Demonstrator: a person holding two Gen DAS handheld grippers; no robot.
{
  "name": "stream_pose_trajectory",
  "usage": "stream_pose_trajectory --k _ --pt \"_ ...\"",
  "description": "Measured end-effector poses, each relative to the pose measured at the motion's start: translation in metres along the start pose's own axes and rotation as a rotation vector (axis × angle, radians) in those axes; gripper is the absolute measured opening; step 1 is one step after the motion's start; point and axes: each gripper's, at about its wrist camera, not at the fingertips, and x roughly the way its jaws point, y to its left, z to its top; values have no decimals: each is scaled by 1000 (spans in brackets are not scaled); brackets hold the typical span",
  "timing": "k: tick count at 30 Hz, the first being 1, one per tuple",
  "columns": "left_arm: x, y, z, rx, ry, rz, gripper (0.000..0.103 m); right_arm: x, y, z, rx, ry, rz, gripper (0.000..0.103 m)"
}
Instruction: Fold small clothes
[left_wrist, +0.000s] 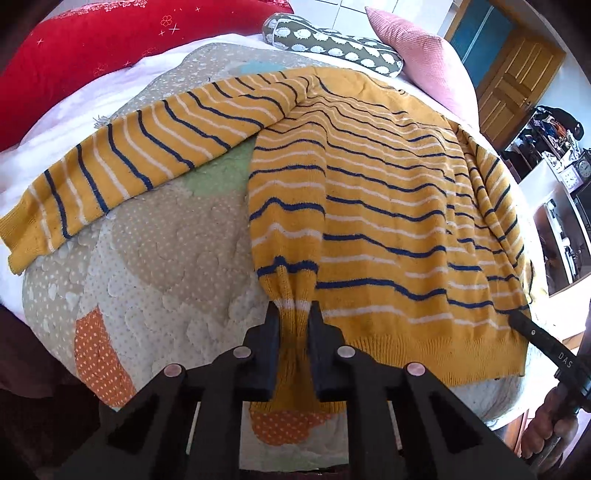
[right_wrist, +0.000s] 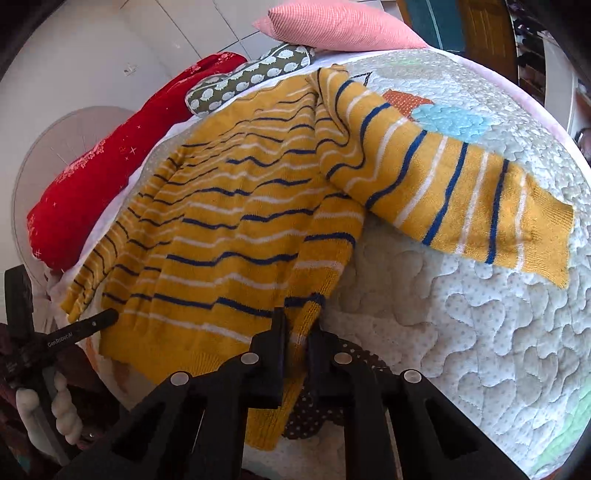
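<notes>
Left gripper (left_wrist: 294, 314) is clenched on the ribbed hem of the yellow striped sweater (left_wrist: 388, 206), the knit bunched into a narrow neck between its two black fingers (left_wrist: 271, 332). From this gripper the sweater's body fans out ahead and to the right, lying flat on the quilted bedspread (left_wrist: 155, 295); one sleeve (left_wrist: 110, 166) stretches away ahead and to the left, its cuff well off to the left side. At the far right of the hem, the tip of the right gripper (left_wrist: 524, 321) touches the knit.

Right gripper (right_wrist: 297, 325) is likewise closed on the sweater's lower edge (right_wrist: 301, 314) (a fold of yellow fabric with a navy stripe passes between its fingers (right_wrist: 275, 339)). Ahead and to its left spreads the striped body (right_wrist: 221, 221); ahead and to its right the other sleeve (right_wrist: 461, 192) lies across the bedspread (right_wrist: 461, 350), cuff pointing right. Low to the left of this gripper, the left gripper's black fingertip (right_wrist: 99, 319) sits against the hem's far corner.

Beyond the sweater, at the head of the bed, lie a red cushion (left_wrist: 92, 44), a grey pillow printed with white hedgehog-like shapes (left_wrist: 332, 44) and a pink pillow (left_wrist: 417, 51). A wooden door (left_wrist: 517, 81) stands past the pink pillow, to the right.
</notes>
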Motion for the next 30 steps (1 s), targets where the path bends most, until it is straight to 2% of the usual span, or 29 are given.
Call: stream_pose_trajectory --k 5,10,12,14,15,17,18,19,21,24,26,27,28,30 --pt "-26 -15 -28 27 -3 -26 13 -45 -17 -8 7 -26 -16 8" --pt "-14 -13 -46 31 23 -18 15 -63 -39 -32 32 -23 -56 5" --pt "-10 -8 -48 17 36 -36 16 -67 -56 -36 81 -37 -45 6" --pt "-16 -1 -48 -6 25 -76 17 -73 -79 -31 196 -59 2 6" --pt "-23 1 -49 -11 7 -91 17 -77 -92 -25 257 -78 29 9" --pt "-37 3 -50 -17 -40 -100 17 -81 -114 -14 335 -121 32 28" --pt "-44 4 -50 -18 -58 -99 17 -79 -124 -9 365 -133 14 45" --pt "-50 5 -50 -19 -72 -99 18 -75 -134 -4 400 -135 1 52" --pt "-58 4 -48 -20 -91 -101 20 -65 -150 2 476 -141 0 52" --pt "-65 -1 -45 -8 -106 -102 22 -55 -163 14 543 -196 9 52" --pt "-65 -6 -37 1 -114 -91 22 -52 -167 23 553 -232 3 49" --pt "-67 -7 -36 0 -116 -88 22 -51 -167 29 546 -232 0 16" --pt "-68 -8 -32 -3 -118 -88 22 -50 -168 36 536 -215 5 9" --pt "-71 -7 -26 -12 -130 -94 22 -63 -173 47 532 -252 -31 8"
